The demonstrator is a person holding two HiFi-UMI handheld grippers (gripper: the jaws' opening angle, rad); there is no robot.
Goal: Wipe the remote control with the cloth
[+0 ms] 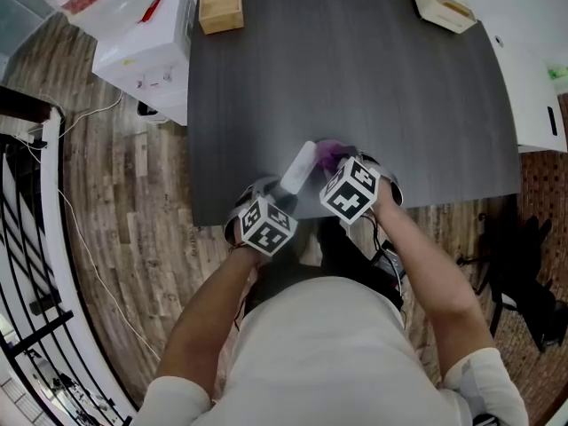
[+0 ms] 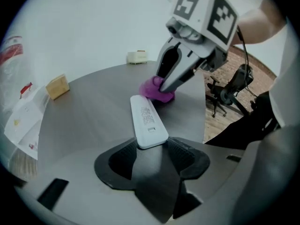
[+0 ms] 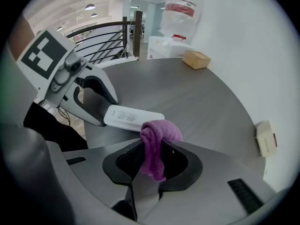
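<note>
A white remote control (image 2: pixel 147 121) lies back side up, label showing, over the dark grey table (image 1: pixel 355 78) near its front edge. My left gripper (image 2: pixel 151 150) is shut on the remote's near end. A purple cloth (image 3: pixel 157 142) is bunched between the jaws of my right gripper (image 3: pixel 154 161), which is shut on it. The cloth (image 2: pixel 157 90) presses against the remote's far end (image 3: pixel 133 117). In the head view the remote (image 1: pixel 299 167) and the cloth (image 1: pixel 330 153) sit just beyond both marker cubes.
A wooden box (image 1: pixel 220 1) stands at the table's far left corner and a pale box (image 1: pixel 444 7) at the far right. White bins (image 1: pixel 146 47) stand left of the table. A black chair (image 1: pixel 524 264) is on the floor at the right.
</note>
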